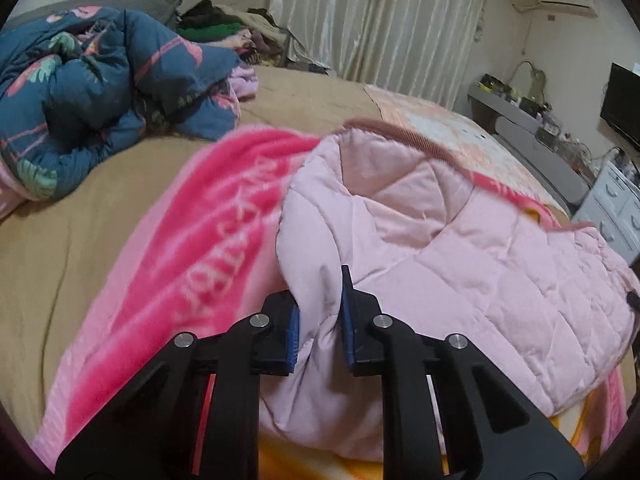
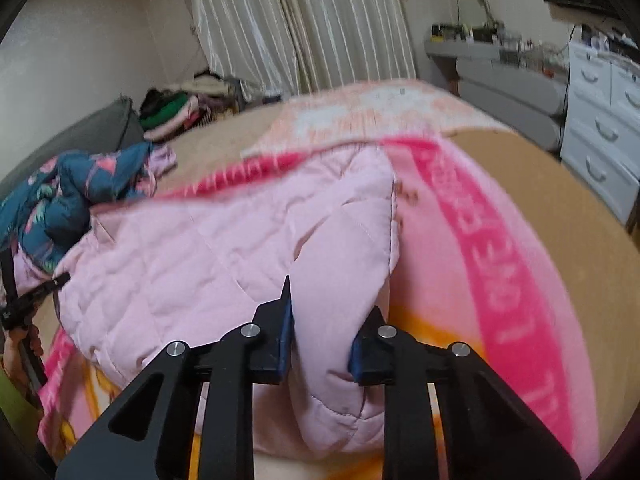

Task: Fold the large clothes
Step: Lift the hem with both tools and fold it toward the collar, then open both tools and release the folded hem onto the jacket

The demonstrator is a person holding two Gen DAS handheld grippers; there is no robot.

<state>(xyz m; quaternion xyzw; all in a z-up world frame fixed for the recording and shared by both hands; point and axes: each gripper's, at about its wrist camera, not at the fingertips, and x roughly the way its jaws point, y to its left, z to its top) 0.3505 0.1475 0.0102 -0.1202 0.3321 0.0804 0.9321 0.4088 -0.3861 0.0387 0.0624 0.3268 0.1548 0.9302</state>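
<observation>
A pale pink quilted jacket [image 1: 460,240] [image 2: 200,248] lies spread on a bright pink lettered blanket [image 1: 192,248] [image 2: 500,280] on the bed. My left gripper [image 1: 320,312] is shut on a bunched fold at the jacket's near left edge, with fabric squeezed between the blue pads. At the jacket's near right edge my right gripper [image 2: 330,312] is shut on a thick fold. In the right wrist view the left gripper [image 2: 40,292] shows at the far left edge, held by a hand [image 2: 24,344].
A tan sheet [image 1: 60,248] covers the bed. A crumpled blue floral quilt [image 1: 100,92] lies at the back left, with a clothes pile [image 1: 216,20] behind it. White drawers [image 2: 600,128], grey shelves [image 2: 508,80] and a dark screen [image 1: 624,104] stand to the right, curtains [image 1: 380,20] behind.
</observation>
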